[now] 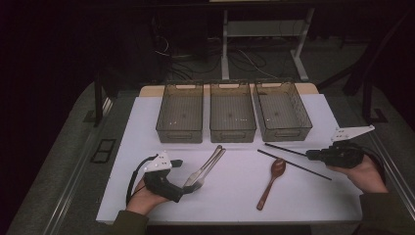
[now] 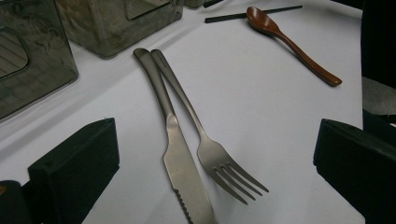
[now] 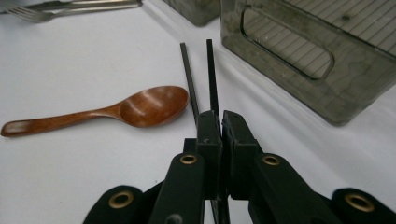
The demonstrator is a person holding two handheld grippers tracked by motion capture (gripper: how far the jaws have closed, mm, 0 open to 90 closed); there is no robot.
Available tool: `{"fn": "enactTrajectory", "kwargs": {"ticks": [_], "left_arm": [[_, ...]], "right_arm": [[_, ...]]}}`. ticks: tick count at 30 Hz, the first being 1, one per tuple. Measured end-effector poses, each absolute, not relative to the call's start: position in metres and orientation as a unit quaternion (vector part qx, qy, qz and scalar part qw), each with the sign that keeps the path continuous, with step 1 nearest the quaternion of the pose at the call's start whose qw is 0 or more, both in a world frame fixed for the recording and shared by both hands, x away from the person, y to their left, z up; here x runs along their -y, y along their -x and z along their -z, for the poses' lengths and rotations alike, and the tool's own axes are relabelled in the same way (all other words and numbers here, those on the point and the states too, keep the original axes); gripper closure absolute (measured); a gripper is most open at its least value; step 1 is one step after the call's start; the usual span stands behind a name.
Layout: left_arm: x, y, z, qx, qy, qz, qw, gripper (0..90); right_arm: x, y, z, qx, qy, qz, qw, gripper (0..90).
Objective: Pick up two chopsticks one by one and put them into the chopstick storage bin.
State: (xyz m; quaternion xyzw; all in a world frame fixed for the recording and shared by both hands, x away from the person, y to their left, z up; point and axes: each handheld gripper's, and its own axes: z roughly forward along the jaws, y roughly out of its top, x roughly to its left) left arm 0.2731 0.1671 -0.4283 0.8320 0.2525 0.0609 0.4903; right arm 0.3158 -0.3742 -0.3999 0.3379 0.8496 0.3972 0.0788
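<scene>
right gripper point(image 3: 220, 122): jaws clamped on one black chopstick point(image 3: 211, 79), which runs out ahead of them over the white bench point(image 1: 235, 196), near its right edge
grip advice: the hold sits close to one end, so the long free end will swing; I would keep the wrist level and lift slowly so the stick does not pivot between the pads
second chopstick point(image 3: 189, 79): lies flat on the bench just beside the held one, its near end by the gripper; keep the lift straight up so as not to drag it along
wooden spoon point(image 3: 93, 114): on the bench beside the chopsticks, bowl towards them; the free tip should pass clear of it
left gripper point(image 1: 183, 181): jaws apart, low at the near left, with the knife point(image 2: 180, 154) and fork point(image 2: 210, 149) lying side by side between and ahead of them, not touched
three grey bins point(image 1: 232, 117): in a row at the far side; the right bin point(image 1: 284, 112) is nearest the held chopstick and looks the likely drop; enter it lengthwise, tip slightly down, and let go low over the bin floor
</scene>
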Motion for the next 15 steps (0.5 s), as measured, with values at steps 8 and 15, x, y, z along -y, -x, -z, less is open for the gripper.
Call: {"fn": "enactTrajectory", "kwargs": {"ticks": [8,15], "left_arm": [[-0.167,-0.274,0.429,-0.253,-0.831,-0.06,0.491,0.0],[-0.167,-0.274,0.429,-0.254,-0.83,-0.061,0.492,0.0]], "right_arm": [[0.375,-0.311,0.389,-0.841,-0.333,-0.417,0.085,85.1],[0.376,-0.307,0.373,-0.831,-0.326,-0.44,0.095,85.1]]}}
